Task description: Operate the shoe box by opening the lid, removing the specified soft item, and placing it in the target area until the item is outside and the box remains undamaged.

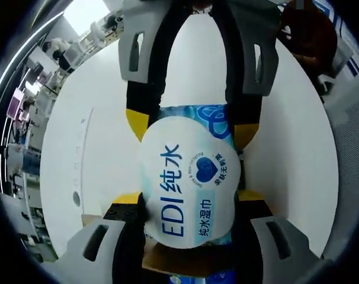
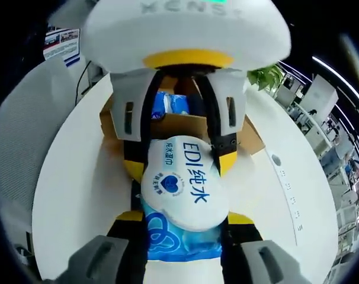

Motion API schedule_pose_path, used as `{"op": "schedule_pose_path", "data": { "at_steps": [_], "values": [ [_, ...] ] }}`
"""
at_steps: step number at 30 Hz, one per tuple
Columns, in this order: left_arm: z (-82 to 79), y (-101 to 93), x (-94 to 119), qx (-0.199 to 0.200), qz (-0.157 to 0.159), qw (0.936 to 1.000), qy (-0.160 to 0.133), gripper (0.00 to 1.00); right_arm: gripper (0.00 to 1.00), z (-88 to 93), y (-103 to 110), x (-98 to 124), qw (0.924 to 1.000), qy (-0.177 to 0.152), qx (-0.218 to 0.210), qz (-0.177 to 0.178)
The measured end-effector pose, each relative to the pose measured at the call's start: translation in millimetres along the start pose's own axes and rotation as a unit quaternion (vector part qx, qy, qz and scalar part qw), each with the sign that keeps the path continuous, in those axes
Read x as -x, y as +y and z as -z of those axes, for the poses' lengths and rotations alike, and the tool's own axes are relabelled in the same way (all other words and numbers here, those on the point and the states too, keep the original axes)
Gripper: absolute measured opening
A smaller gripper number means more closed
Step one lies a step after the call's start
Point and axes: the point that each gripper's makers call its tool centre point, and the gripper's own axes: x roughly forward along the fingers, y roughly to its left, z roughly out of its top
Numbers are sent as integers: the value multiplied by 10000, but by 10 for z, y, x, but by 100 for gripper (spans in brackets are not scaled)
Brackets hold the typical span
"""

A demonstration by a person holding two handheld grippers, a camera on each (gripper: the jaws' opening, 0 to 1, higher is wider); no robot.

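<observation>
Wet-wipe pack [image 1: 188, 189] sits right between the jaws of the left gripper [image 1: 188, 204], its white lid label with "EDI" lettering facing the camera, and both yellow-tipped jaws are pressed against its sides. From the far end the right gripper [image 1: 191, 121] reaches in and clamps the same pack across its blue end. In the right gripper view the pack [image 2: 185, 204] fills the gap of that gripper [image 2: 182, 219], while the left gripper [image 2: 179, 160] pinches it from beyond. Judging by this two-ended hold, the soft pack is being kept from sagging or slipping. Behind the left gripper lies the open cardboard shoe box [image 2: 176, 124], with something blue inside. Beneath everything spreads the white round surface [image 1: 298, 148]. So the item is already outside the box, held above the surface; setting it down seems to remain.
</observation>
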Motion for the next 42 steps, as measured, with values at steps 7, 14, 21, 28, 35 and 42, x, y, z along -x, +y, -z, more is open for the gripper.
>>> {"op": "schedule_pose_path", "data": {
  "at_steps": [7, 14, 21, 28, 35, 42],
  "values": [
    [-2, -29, -62, -16, 26, 10000, 29, 58, 45, 53, 30, -31, 10000, -12, -3, 2],
    [30, -22, -94, 42, -47, 10000, 35, 58, 46, 72, 17, -76, 9999, -9, 124, 23],
    [11, -44, -120, 36, -58, 10000, -11, 59, 46, 133, 43, -105, 9999, 35, 102, -4],
    [-13, -67, -120, 95, -105, 9998, -158, 61, 48, 180, 44, -112, 9999, 17, 125, 26],
    [19, -86, -181, -211, -129, 9997, -12, 66, 51, 209, 34, -106, 9998, 162, 40, 99],
    [-20, -73, -112, 29, -42, 9998, -186, 66, 53, 197, 59, -40, 9998, 150, -84, 109]
  ]
}}
